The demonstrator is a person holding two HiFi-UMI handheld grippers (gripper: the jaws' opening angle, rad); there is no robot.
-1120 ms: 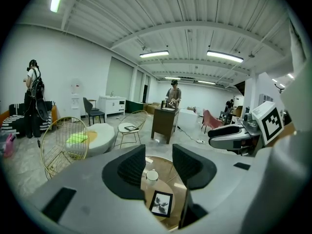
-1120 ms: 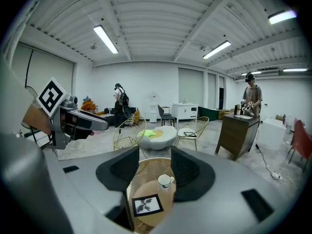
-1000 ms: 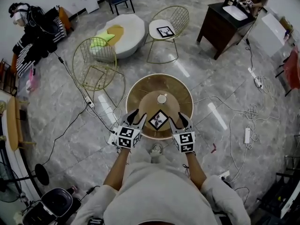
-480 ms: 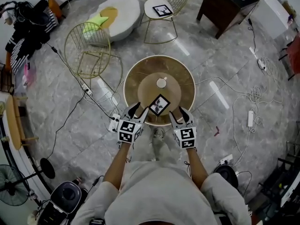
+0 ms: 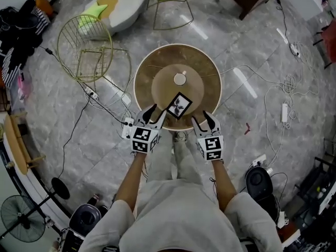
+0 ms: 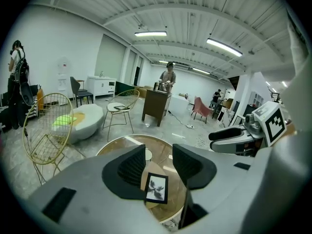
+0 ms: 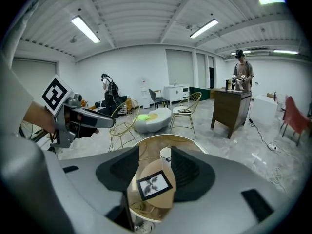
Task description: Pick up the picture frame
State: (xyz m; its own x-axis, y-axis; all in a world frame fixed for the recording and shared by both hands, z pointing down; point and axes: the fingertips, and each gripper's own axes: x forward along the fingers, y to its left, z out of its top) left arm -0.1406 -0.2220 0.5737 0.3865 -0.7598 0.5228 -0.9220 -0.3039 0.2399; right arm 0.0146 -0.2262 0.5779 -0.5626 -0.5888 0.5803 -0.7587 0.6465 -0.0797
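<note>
The picture frame (image 5: 179, 105) is located on the round tabletop (image 5: 207, 70), on the near part of the inner wooden disc. Its black border is turned diagonally to the person. The frame appears to lie flat, although this cannot be confirmed at the size shown in the head view. A white cup (image 5: 180, 79) is positioned beyond the frame, near the disc centre and apart from it.

The left hand-held gripper (image 5: 154, 115) is held at the near edge of the tabletop, just left of the frame. Its jaws are spread wide and nothing is gripped. In the left gripper view the frame is seen through the gap, untouched. The right hand-held gripper (image 5: 203, 121) is held just right of the frame, with its jaws likewise spread wide and empty. In the right gripper view the frame and the cup are framed between the jaws, without contact.

A gold wire chair (image 5: 89, 46) is placed on the floor, left of the tabletop.
</note>
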